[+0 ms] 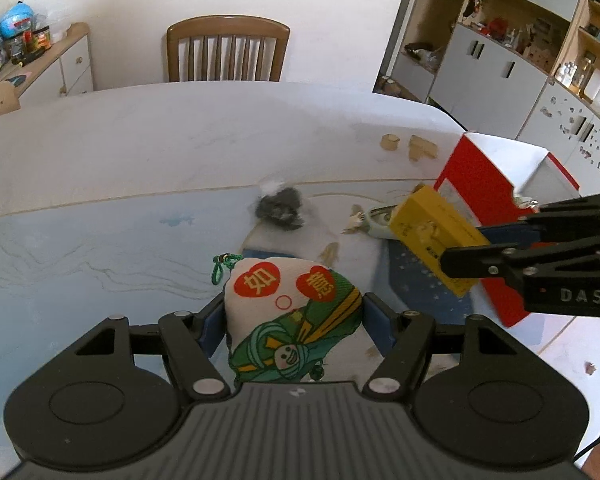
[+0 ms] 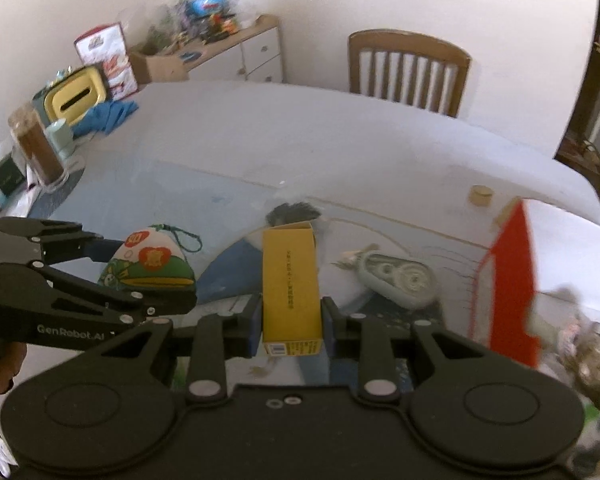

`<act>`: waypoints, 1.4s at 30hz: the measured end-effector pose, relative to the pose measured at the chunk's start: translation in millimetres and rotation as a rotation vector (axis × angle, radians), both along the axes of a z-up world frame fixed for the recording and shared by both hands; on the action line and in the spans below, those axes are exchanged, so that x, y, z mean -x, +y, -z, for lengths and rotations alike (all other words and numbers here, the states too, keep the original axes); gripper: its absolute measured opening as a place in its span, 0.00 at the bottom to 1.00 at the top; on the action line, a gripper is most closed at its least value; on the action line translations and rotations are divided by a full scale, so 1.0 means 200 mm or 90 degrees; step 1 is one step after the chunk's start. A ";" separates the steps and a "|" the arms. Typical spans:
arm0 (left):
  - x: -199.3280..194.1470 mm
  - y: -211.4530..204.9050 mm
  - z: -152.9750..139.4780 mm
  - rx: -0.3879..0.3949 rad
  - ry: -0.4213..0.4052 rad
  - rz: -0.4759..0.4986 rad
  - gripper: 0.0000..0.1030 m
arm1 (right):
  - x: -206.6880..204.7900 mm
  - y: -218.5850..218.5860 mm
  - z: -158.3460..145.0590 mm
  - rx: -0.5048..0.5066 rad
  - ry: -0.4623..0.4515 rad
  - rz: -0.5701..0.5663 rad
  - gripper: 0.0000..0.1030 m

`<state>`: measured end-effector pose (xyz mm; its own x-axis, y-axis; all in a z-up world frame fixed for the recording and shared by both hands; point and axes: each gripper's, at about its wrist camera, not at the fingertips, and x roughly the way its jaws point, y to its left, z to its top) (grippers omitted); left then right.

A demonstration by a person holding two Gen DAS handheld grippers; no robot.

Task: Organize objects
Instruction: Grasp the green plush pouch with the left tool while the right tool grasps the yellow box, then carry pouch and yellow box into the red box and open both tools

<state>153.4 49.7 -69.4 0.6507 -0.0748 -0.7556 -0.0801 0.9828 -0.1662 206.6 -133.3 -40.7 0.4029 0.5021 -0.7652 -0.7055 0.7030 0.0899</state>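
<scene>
One plain yellow carton point(image 2: 291, 280), upright

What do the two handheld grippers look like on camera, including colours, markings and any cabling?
Both are matte black plastic linkage grippers with silver pivot screws and blue finger pads. The left gripper carries white "GenRobot.AI" lettering on its side; the right gripper shows "DAS". Each body has a ribbed centre panel flanked by round discs. A thin dark cable trails at the picture edges.
</scene>
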 end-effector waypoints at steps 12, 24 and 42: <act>-0.09 -0.29 -0.30 0.037 -0.028 0.065 0.69 | 0.03 -0.37 -0.21 -0.035 -0.026 0.043 0.27; -0.32 -0.67 -0.54 0.008 -0.079 0.125 0.69 | -0.10 -0.80 -0.30 -0.047 -0.058 0.109 0.27; -0.77 -1.34 -0.50 -0.014 -0.058 0.212 0.69 | -0.37 -1.37 -0.22 -0.013 -0.065 0.189 0.27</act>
<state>307.5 -219.1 31.6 0.6576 -0.2792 -0.6997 0.2601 0.9558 -0.1370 280.1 -406.7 4.3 0.6087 0.3661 -0.7039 -0.4754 0.8786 0.0457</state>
